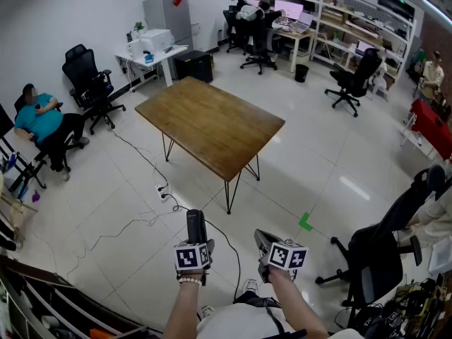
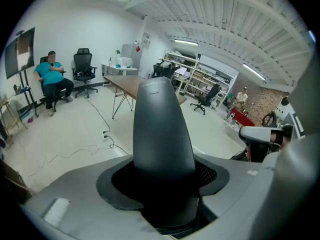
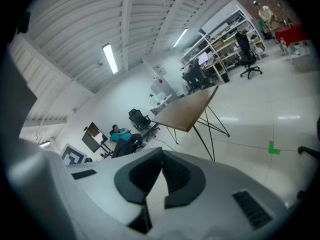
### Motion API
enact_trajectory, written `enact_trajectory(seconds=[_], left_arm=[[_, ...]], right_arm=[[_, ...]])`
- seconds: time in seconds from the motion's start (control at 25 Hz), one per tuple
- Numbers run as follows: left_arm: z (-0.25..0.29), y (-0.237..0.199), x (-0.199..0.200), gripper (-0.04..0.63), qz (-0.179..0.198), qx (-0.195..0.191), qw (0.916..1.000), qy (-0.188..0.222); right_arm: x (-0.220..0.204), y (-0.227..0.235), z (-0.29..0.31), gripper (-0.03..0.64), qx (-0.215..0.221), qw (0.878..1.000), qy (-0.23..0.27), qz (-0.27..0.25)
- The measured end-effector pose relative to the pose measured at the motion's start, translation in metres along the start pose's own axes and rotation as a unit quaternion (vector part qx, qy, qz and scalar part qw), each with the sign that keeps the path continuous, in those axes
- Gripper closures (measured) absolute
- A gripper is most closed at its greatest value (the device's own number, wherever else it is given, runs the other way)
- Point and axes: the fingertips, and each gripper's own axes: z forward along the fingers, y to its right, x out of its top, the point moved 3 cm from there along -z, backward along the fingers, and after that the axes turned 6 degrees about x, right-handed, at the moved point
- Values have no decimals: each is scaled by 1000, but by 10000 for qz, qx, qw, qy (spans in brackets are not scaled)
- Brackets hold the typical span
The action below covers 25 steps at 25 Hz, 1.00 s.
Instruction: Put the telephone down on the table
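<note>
A black telephone handset (image 1: 195,224) stands upright in my left gripper (image 1: 196,243), low in the head view and over the white floor. In the left gripper view the handset (image 2: 162,129) fills the middle, and the left gripper (image 2: 163,186) is shut on its lower part with both dark pads against it. My right gripper (image 1: 263,240) hangs just to the right of the left one. Its jaws are shut with nothing between them, and the pads meet at their tips in the right gripper view (image 3: 161,170). The wooden table (image 1: 212,126) stands bare, well ahead of both grippers.
Cables and a power strip (image 1: 162,189) lie on the floor between me and the table. A black office chair (image 1: 374,260) stands close at the right, near a green tape mark (image 1: 305,222). A person in a teal shirt (image 1: 39,119) sits at the left. Desks and shelves (image 1: 339,20) line the back.
</note>
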Motion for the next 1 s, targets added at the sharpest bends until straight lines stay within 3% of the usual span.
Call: enact_trajectory(seconds=[0.4,0.76,1.0], left_arm=[[16,36,16,298,-34,196,9996,185],[34,37,19,298,-82,299,9995,7],[59,33,47,298,48,207,9998,-26]], right_arm=[[26,34,-1,614,297,9995,-62,-114],[33,54,13,614,361,9993,-105,51],[47,61,36,614,306,9994,-52,125]])
